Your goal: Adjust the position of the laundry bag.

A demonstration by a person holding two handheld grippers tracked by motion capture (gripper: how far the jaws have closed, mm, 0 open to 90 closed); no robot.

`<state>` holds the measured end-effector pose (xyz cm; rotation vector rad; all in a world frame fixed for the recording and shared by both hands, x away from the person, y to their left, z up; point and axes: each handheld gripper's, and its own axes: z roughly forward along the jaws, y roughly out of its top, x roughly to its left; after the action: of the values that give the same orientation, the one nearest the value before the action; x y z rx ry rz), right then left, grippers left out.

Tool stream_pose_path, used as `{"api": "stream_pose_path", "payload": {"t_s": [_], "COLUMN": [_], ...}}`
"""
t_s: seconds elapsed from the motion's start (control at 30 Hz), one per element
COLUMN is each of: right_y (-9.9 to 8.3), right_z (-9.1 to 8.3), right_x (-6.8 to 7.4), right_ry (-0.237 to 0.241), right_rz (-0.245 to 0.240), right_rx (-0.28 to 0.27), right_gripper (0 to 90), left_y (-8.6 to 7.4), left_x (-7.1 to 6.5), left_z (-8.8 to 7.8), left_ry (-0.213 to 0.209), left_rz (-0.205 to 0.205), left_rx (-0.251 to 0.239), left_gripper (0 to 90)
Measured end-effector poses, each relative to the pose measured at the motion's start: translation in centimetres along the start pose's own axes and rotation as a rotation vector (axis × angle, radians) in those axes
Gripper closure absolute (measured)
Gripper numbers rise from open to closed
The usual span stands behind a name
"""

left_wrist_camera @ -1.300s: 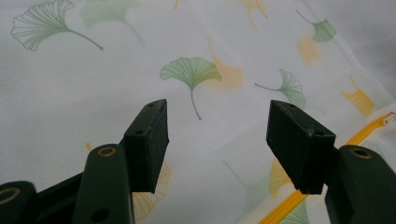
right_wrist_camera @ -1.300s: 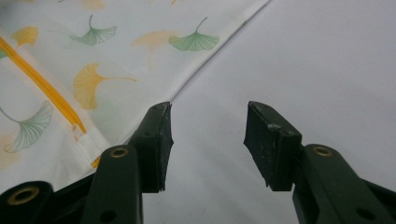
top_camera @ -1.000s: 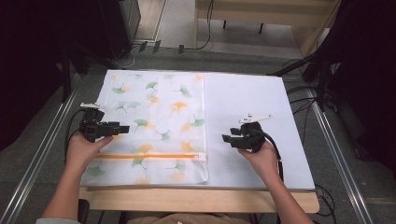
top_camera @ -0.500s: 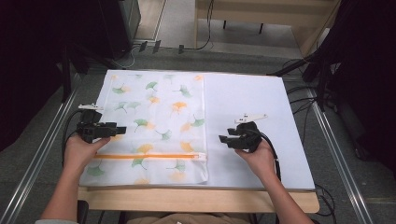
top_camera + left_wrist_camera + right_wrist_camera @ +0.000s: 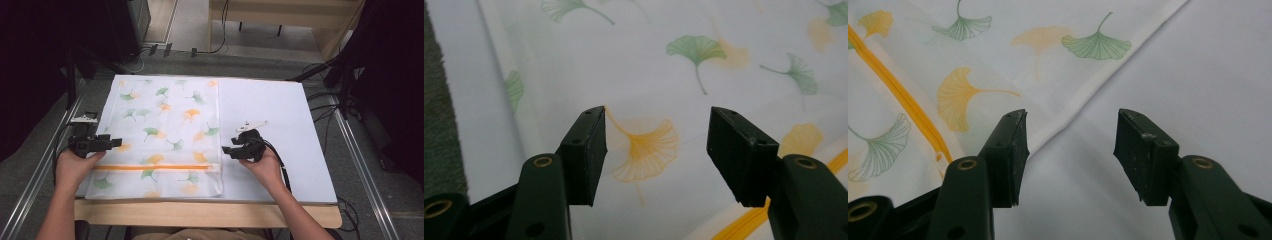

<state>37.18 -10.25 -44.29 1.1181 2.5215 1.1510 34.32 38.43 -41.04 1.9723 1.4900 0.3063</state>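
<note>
The ginkgo-print mesh zipper bag (image 5: 165,135) lies flat on the bench's white sheet (image 5: 280,125). My left gripper (image 5: 117,142) gapes empty; my right gripper (image 5: 226,150), just widening, holds nothing. It looks light, limp and slippery, so I'd pinch its hemmed edges.

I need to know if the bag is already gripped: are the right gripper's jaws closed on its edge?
No, in the right gripper view the right gripper stands open, with the bag edge between the jaws and untouched.

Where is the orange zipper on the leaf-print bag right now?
In the high view the orange zipper runs across the bag's near end, between the left gripper and right gripper.
</note>
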Motion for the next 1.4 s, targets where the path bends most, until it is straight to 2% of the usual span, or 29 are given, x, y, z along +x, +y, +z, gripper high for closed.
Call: {"api": "stream_pose_path", "payload": {"t_s": [0.37, 0.4, 0.6, 0.8, 0.97, 1.07, 1.1, 1.13, 1.23, 1.27, 1.33, 1.37, 1.4], "right_y": [1.1, 1.4, 2.0, 2.3, 2.5, 2.6, 2.6, 2.6, 2.7, 2.7, 2.7, 2.7, 2.7], "right_z": [2.3, 2.8, 4.8, 5.7, 6.2, 6.4, 6.4, 6.4, 6.3, 6.3, 6.3, 6.3, 6.3], "right_x": [0.3, 0.4, -0.1, 0.1, 0.8, 1.1, 1.1, 1.1, 0.8, 0.8, 0.4, 0.4, 0.3], "right_ry": [0.01, 0.005, -0.03, -0.039, -0.043, -0.072, -0.072, -0.082, -0.09, -0.09, -0.078, -0.078, -0.07], "right_rz": [-0.004, -0.007, 0.001, -0.007, -0.031, -0.056, -0.056, -0.067, -0.054, -0.054, -0.01, -0.01, 0.006], "right_rx": [0.028, 0.035, 0.066, 0.08, 0.078, 0.078, 0.078, 0.076, 0.074, 0.074, 0.064, 0.064, 0.066], "right_gripper": [47.3, 46.8, 44.1, 43.5, 47.2, 56.2, 56.2, 61.3, 73.4, 73.4, 80.8, 80.8, 86.4], "left_y": [-1.1, -1.4, -1.9, -2.3, -2.5, -2.4, -2.4, -2.3, -2.2, -2.1, -2.0, -2.0, -1.9], "left_x": [1.7, 2.0, 2.9, 3.2, 3.0, 2.4, 2.4, 2.1, 1.9, 1.8, 1.5, 1.5, 1.5], "left_z": [-0.2, -0.1, 0.1, 0.6, 0.9, 1.1, 1.1, 1.3, 1.4, 1.5, 1.8, 1.8, 1.9], "left_ry": [0.026, 0.04, 0.061, 0.069, 0.078, 0.082, 0.082, 0.076, 0.068, 0.041, 0.04, 0.04, 0.029], "left_rz": [-0.041, -0.043, -0.068, -0.072, -0.071, -0.059, -0.059, -0.053, -0.059, -0.068, -0.062, -0.062, -0.07], "left_rx": [0.016, 0.027, 0.038, 0.061, 0.064, 0.069, 0.069, 0.075, 0.082, 0.093, 0.102, 0.102, 0.105], "left_gripper": [42.0, 41.9, 41.8, 42.3, 45.5, 55.0, 57.3, 62.7, 76.7, 76.7, 82.4, 83.5, 84.8]}}
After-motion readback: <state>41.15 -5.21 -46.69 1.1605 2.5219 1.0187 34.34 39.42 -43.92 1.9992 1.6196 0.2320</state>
